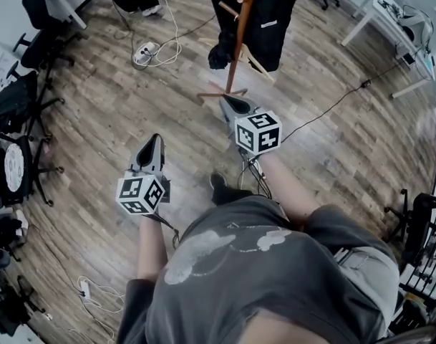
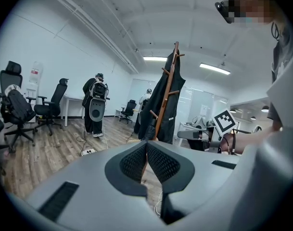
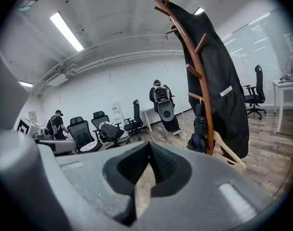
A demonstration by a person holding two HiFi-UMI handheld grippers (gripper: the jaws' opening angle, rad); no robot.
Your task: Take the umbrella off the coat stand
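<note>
Facing the wooden coat stand (image 1: 241, 34) at the top middle of the head view, held left claw (image 1: 155, 139) and right claw (image 1: 229, 100) out over the wood floor (image 1: 96, 120). Held both clenched, jaw tips together, nothing between them. Spotted the small black umbrella (image 1: 219, 53) dangling against the stand's pole, left of the dark coat (image 1: 275, 13), above centre frame, apart from both claws.

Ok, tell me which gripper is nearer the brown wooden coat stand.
Right. The right gripper is close to the feet of the brown wooden coat stand; the left gripper is farther back, off to its left.
</note>
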